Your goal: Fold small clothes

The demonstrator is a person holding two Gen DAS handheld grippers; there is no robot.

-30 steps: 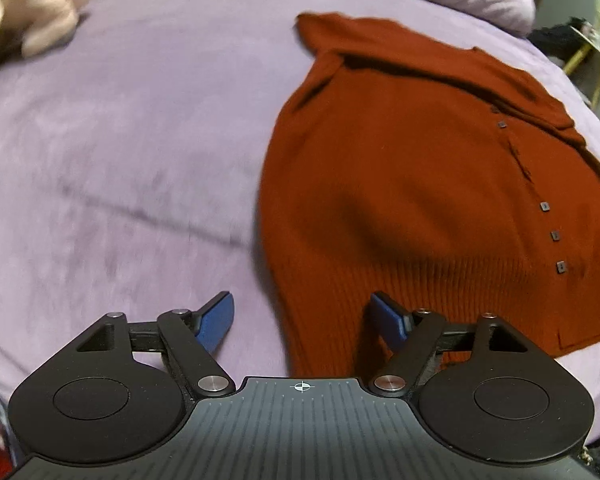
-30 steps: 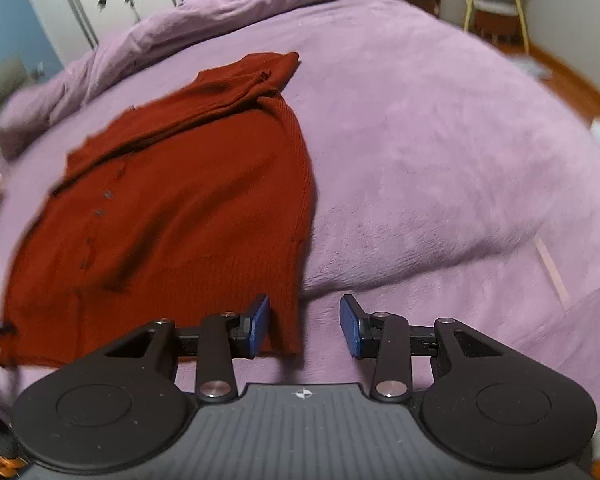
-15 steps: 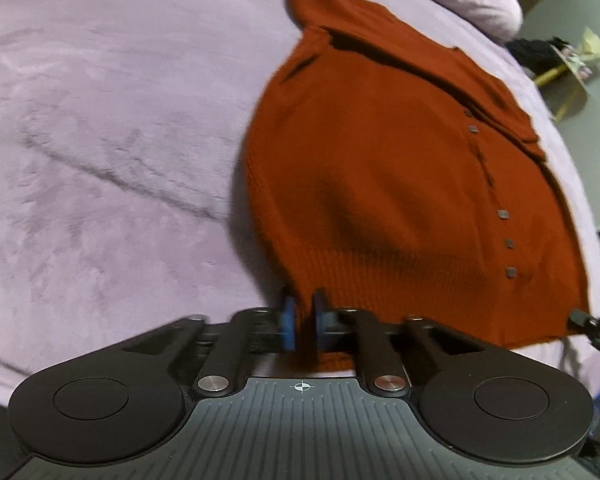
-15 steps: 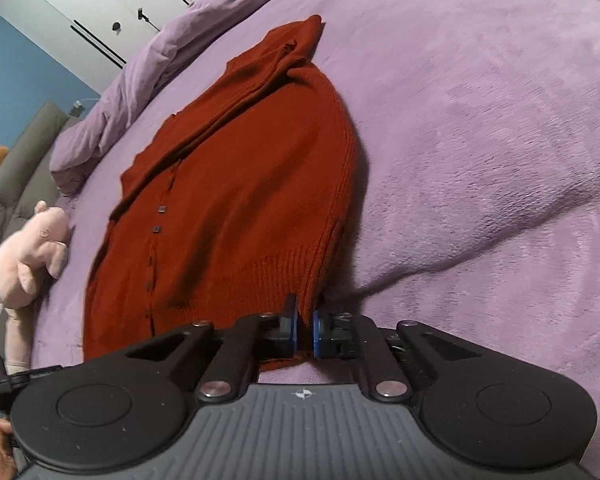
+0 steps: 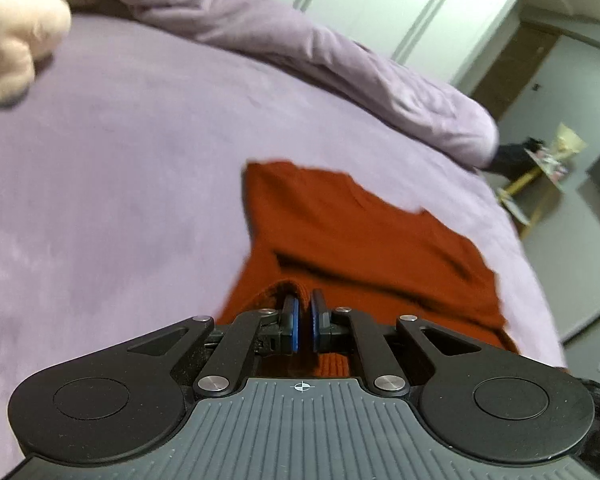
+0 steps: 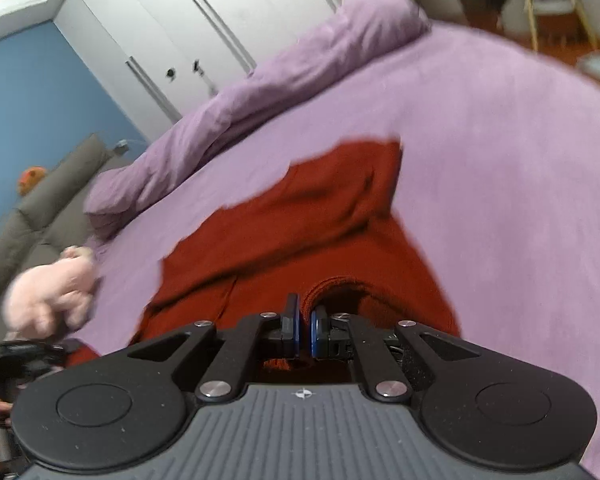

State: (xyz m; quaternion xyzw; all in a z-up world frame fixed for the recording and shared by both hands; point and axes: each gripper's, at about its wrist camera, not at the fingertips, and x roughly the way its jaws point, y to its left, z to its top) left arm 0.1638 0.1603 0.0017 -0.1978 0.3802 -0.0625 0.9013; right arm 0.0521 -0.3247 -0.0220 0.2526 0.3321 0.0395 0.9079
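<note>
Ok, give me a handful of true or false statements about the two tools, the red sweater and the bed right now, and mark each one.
1. The left tool is shut on the hem of the rust-red knitted sweater. True.
2. The right tool stands wide open above the sweater. False: it is shut, with sweater fabric pinched between its blue pads.
3. The sweater lies on a soft lilac bed cover. True.
4. A pale pink plush toy sits on top of the sweater. False: it lies on the cover, off to one side of the sweater.
5. The bed cover is bright green. False: it is lilac.
</note>
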